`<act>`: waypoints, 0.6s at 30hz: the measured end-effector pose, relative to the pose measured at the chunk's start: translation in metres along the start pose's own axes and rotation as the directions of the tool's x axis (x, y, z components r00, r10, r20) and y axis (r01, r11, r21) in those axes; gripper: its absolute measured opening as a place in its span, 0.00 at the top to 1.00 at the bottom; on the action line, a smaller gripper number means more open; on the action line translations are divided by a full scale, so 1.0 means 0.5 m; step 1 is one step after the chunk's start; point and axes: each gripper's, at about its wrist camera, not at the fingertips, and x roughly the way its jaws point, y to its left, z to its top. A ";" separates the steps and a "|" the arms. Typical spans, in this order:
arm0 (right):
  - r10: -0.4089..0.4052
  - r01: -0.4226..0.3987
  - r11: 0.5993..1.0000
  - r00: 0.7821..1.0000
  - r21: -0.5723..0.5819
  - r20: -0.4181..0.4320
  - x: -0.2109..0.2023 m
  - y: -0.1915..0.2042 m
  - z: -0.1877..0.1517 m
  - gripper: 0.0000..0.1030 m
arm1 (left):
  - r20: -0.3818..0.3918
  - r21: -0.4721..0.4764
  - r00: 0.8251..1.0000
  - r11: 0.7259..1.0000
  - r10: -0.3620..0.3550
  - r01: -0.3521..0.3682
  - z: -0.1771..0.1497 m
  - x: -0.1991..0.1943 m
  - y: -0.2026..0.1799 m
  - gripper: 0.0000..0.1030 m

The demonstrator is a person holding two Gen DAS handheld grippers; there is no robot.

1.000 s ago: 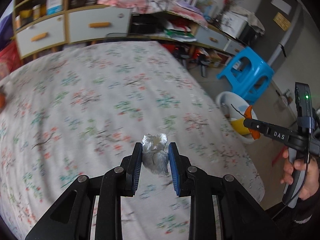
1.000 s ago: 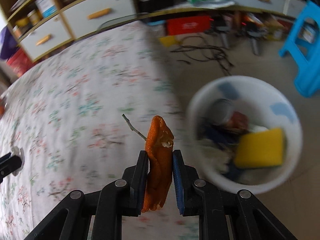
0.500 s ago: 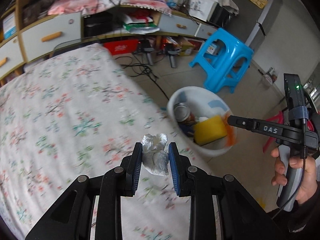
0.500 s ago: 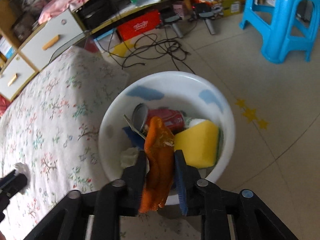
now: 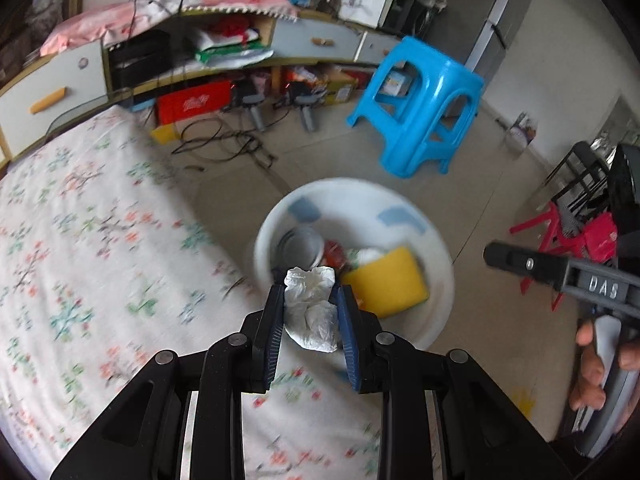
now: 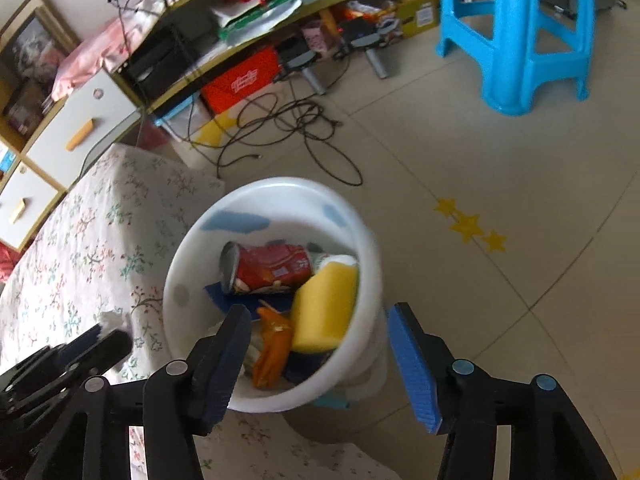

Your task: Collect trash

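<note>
My left gripper (image 5: pixel 310 294) is shut on a crumpled white plastic wad (image 5: pixel 312 320), held above the edge of the floral-cloth table (image 5: pixel 80 240) just in front of the white bin (image 5: pixel 440 248). My right gripper (image 6: pixel 318 312) hangs over the bin (image 6: pixel 372 248) with its jaws opening and nothing between the pads. The orange peel (image 6: pixel 274 344) lies loose inside the bin, beside a yellow sponge (image 6: pixel 324 308) and a red can (image 6: pixel 276 268). In the right wrist view the left gripper (image 6: pixel 108 340) shows at the lower left.
The bin stands on the floor against the table's edge. A blue plastic stool (image 6: pixel 532 32) is behind it, with black cables (image 6: pixel 288 128) on the tiles. A low cabinet (image 5: pixel 60 80) with clutter runs along the back. A red stool (image 5: pixel 560 236) is at the right.
The right gripper moved from the table to over the bin, opened and let the orange peel go into it. The left gripper carried the white wad across the table toward the bin.
</note>
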 end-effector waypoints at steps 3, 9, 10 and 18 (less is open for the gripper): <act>-0.017 0.017 1.000 1.000 0.001 0.012 -0.008 -0.012 0.002 0.39 | -0.006 0.001 1.000 1.000 -0.009 0.009 0.006 0.014 -0.010 0.24; -0.033 0.033 0.999 0.999 0.006 0.041 -0.030 -0.017 0.002 0.22 | -0.064 -0.057 0.993 0.993 0.097 -0.100 -0.007 0.016 0.002 0.09; -0.039 0.039 0.999 0.998 0.003 0.047 -0.034 -0.014 0.001 0.21 | -0.075 -0.068 0.991 0.991 0.114 -0.119 -0.013 0.011 0.007 0.09; -0.053 0.054 0.998 0.997 -0.028 0.048 -0.053 0.035 -0.028 0.18 | -0.066 -0.177 0.983 0.967 0.172 -0.181 -0.105 -0.142 0.042 0.00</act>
